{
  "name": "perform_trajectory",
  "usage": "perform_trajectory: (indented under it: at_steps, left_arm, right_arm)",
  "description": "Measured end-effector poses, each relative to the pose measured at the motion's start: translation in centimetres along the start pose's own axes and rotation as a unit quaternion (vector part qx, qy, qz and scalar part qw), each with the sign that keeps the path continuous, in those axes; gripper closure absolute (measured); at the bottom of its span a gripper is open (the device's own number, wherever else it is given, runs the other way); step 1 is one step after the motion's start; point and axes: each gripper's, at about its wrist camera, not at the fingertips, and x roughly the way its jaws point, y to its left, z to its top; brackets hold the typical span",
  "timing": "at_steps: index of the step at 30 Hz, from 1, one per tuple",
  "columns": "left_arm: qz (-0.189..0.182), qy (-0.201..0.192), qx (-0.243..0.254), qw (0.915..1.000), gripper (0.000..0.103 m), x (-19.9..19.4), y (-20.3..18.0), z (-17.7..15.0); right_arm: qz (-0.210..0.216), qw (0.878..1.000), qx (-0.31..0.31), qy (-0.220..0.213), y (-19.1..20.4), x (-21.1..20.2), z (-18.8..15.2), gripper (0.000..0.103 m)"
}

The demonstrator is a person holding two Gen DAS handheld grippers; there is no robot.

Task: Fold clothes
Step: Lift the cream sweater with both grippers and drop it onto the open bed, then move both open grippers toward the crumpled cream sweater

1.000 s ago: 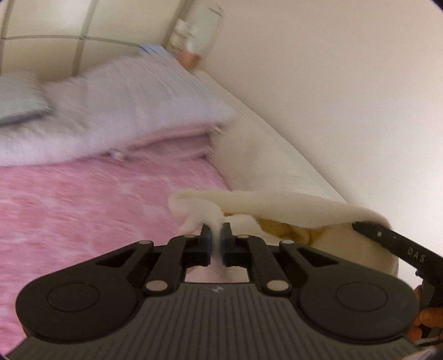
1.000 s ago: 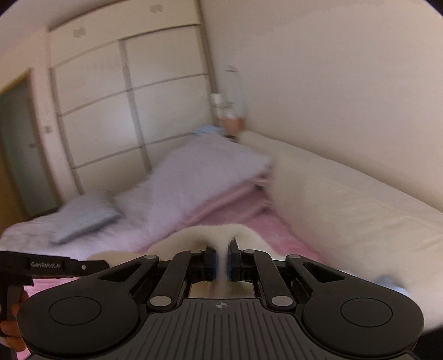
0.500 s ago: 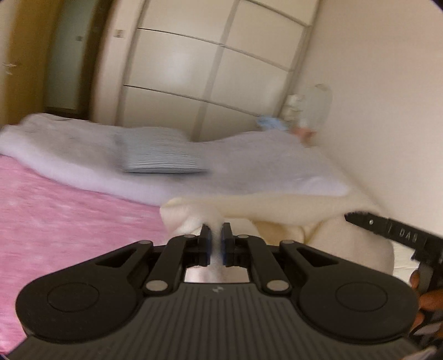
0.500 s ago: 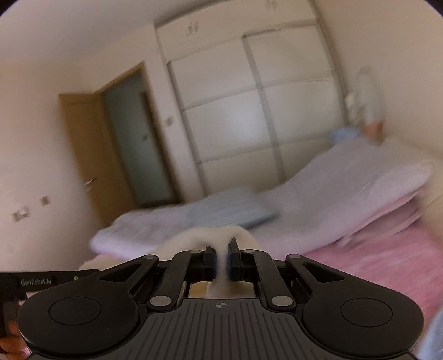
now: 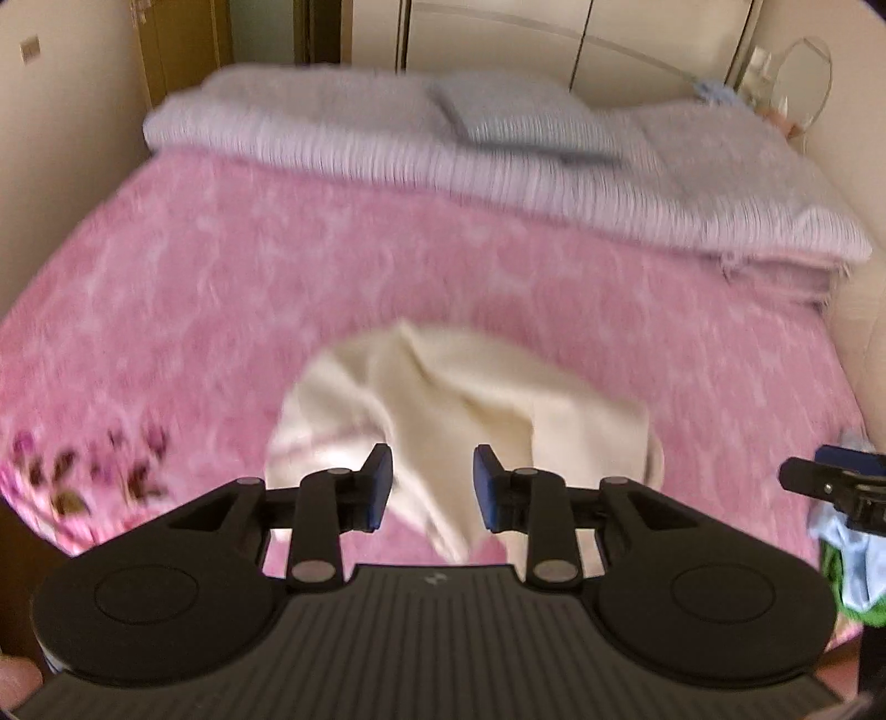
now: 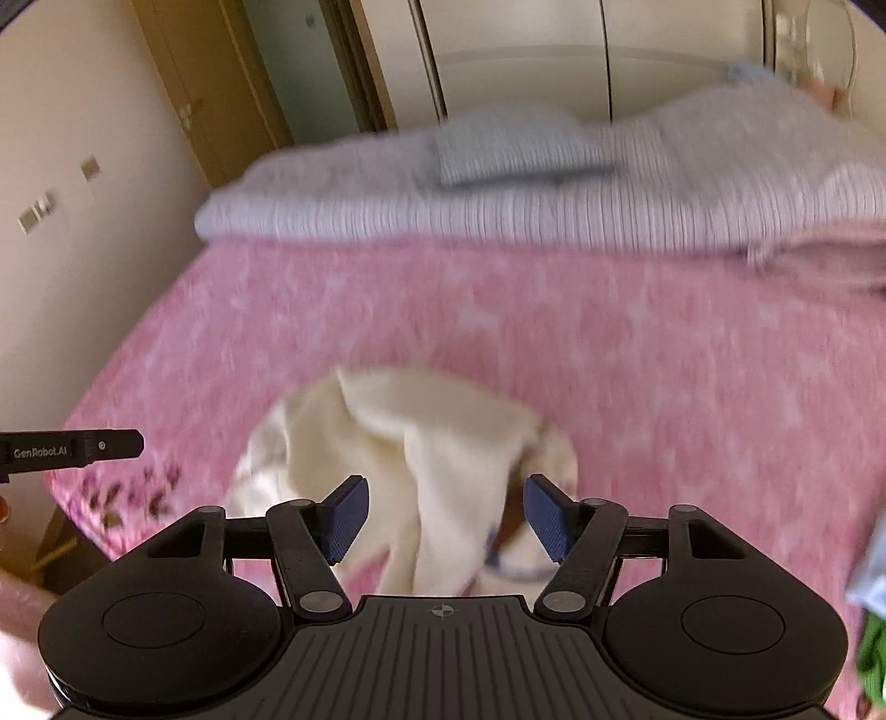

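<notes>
Both grippers, left gripper [image 5: 432,487] and right gripper [image 6: 441,518], hang released, jaws spread and holding nothing. The cream garment [image 5: 470,410] lies crumpled on the pink bedspread [image 5: 277,288], just beyond the fingertips.

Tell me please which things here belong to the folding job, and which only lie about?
For the job: cream garment, left gripper, right gripper, both open.

Lying about: pink bedspread, folded lilac blanket, grey pillow, wardrobe.

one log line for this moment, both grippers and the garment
left gripper open | right gripper open | cream garment crumpled on pink bedspread, unheld
</notes>
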Motion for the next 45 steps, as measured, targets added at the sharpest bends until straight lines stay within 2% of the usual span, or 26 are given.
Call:
perform_trajectory:
  at_steps: [5,10,19,26,34,40,45]
  left_arm:
    - [-0.015,0.028,-0.007,0.9995,0.077,-0.9,-0.1,-3.9]
    - [-0.003,0.04,-0.002,0.9992,0.077,-1.7,-1.9,-6.2]
    - [0.017,0.044,-0.004,0.9989,0.076,-4.0,-5.8,-10.5]
    - [0.029,0.035,-0.01,0.9989,0.074,-6.7,-7.3,-13.3]
    - [0.035,0.022,-0.015,0.999,0.072,-7.9,-6.9,-14.0]
    - [0.023,0.039,-0.006,0.999,0.071,-5.8,-5.4,-13.8]
    - [0.003,0.055,0.02,0.9983,0.071,-3.0,-3.9,-12.4]
  right_arm:
    - [-0.002,1.0,-0.005,0.028,-0.2,-1.9,-2.8,0.037]
    - [0.004,0.999,-0.012,0.045,-0.9,-3.8,-5.1,0.037]
    - [-0.001,0.997,0.002,0.072,-4.0,-6.8,-10.5,0.037]
    - [0.016,0.997,-0.009,0.075,-4.3,-8.7,-12.9,0.037]
    - [0.011,0.998,-0.001,0.061,-5.1,-9.7,-13.1,0.037]
    - [-0.012,0.998,0.024,0.063,-6.3,-8.8,-12.5,0.037]
    - [-0.037,0.995,0.058,0.074,-7.3,-6.6,-11.4,0.037]
